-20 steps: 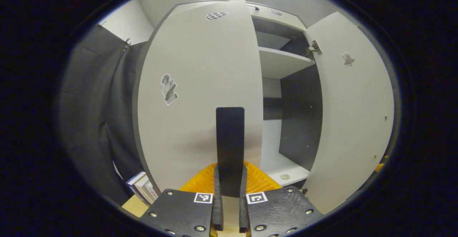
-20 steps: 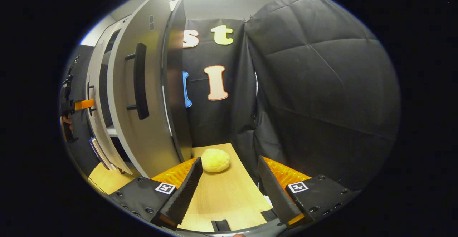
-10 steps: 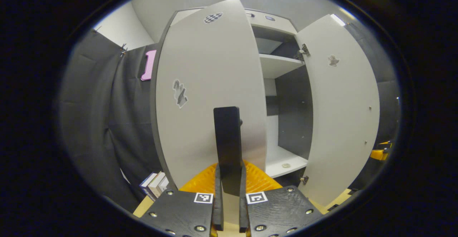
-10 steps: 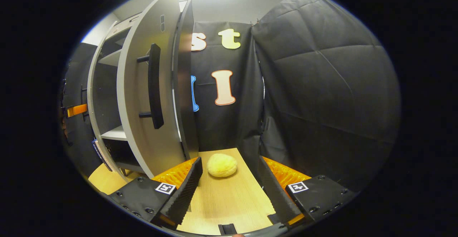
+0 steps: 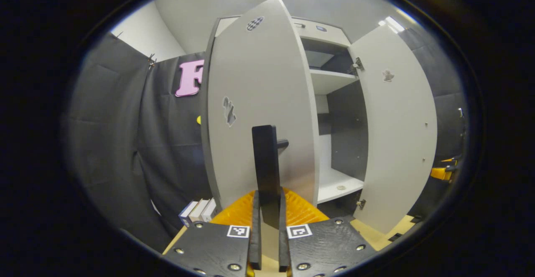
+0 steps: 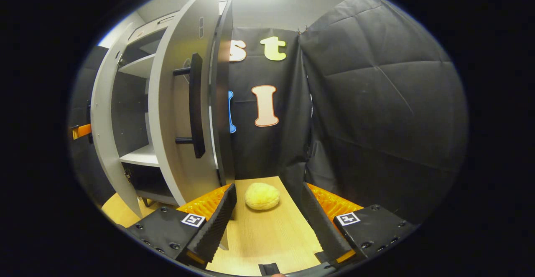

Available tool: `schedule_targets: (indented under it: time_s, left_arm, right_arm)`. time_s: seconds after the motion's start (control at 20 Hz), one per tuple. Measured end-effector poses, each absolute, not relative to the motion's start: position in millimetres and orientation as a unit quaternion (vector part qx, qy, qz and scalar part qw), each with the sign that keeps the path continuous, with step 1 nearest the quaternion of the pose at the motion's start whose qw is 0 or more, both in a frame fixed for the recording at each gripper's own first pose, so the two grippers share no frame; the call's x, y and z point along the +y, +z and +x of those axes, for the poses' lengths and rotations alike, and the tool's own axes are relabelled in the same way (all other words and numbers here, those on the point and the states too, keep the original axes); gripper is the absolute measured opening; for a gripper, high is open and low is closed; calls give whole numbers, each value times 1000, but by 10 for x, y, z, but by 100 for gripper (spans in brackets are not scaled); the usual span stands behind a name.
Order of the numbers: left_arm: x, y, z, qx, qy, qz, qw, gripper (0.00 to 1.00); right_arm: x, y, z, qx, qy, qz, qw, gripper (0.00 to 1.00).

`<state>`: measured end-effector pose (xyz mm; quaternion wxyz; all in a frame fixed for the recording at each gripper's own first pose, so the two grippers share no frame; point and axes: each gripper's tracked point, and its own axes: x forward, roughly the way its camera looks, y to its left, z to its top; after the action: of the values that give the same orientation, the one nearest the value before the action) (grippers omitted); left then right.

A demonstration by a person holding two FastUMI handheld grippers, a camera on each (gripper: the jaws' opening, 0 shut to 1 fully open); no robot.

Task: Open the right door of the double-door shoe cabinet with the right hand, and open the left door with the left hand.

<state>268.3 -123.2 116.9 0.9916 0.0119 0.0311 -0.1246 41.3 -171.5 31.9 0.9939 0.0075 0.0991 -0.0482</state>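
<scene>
Grey 2-door cabinet (image 5: 334, 80) ajar; left tongs (image 5: 267, 210) clamped on handle (image 5: 266, 164), right tongs (image 6: 267, 218) spread.

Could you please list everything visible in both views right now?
Cabinet: one, grey with dark inner walls, on the table.
Left door: one, grey, part open.
Right door: one, grey, wide open.
Handles: two, black; one on the left door, one on the right door.
Shelves: two, white, upper and lower.
Books: three, pale, left of the cabinet.
Sponge: one, yellow, on the table.
Table: one, light wood.
Left tool: shut on the left door's handle.
Right tool: open, above the table.
</scene>
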Motion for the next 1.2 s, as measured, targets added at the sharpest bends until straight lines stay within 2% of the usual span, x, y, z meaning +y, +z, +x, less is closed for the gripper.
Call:
schedule_targets:
  time_s: [0.05,0.25,0.3,0.45,0.55,0.6,0.7,0.9,1.05,1.15,1.2]
  left_arm:
    - [-1175,1182,2638,31,-123,10,992,14]
    - [-962,1152,2595,31,-111,8,993,13]
    - [-915,1151,2581,31,-108,8,994,13]
    - [-727,1135,2545,32,-94,13,995,14]
    - [-571,1091,2529,43,-80,16,996,12]
    - [-514,1055,2532,49,-76,17,996,14]
    - [-386,1045,2540,52,-65,17,996,8]
    - [75,1053,2559,44,-13,22,999,6]
    - [249,976,2567,53,-27,-43,997,4]
    - [287,964,2613,51,-37,-51,997,4]
    - [299,999,2589,46,-34,-43,997,0]
  right_arm:
    - [-1698,318,405,100,-48,6,994,98]
    - [-1604,344,368,99,-46,-3,994,98]
    - [-1611,350,341,97,-51,-5,994,92]
    - [-1617,352,277,95,-58,-11,994,93]
    - [-1603,323,261,100,-60,-7,993,93]
    - [-1596,318,245,101,-61,-7,993,98]
    - [-1573,349,237,97,-64,-10,993,98]
    - [-1511,429,235,88,-65,-18,994,98]
    - [-1490,468,215,83,-65,-19,994,98]
    - [-1489,489,212,82,-66,-23,994,98]
    - [-1472,490,231,81,-66,-24,994,98]
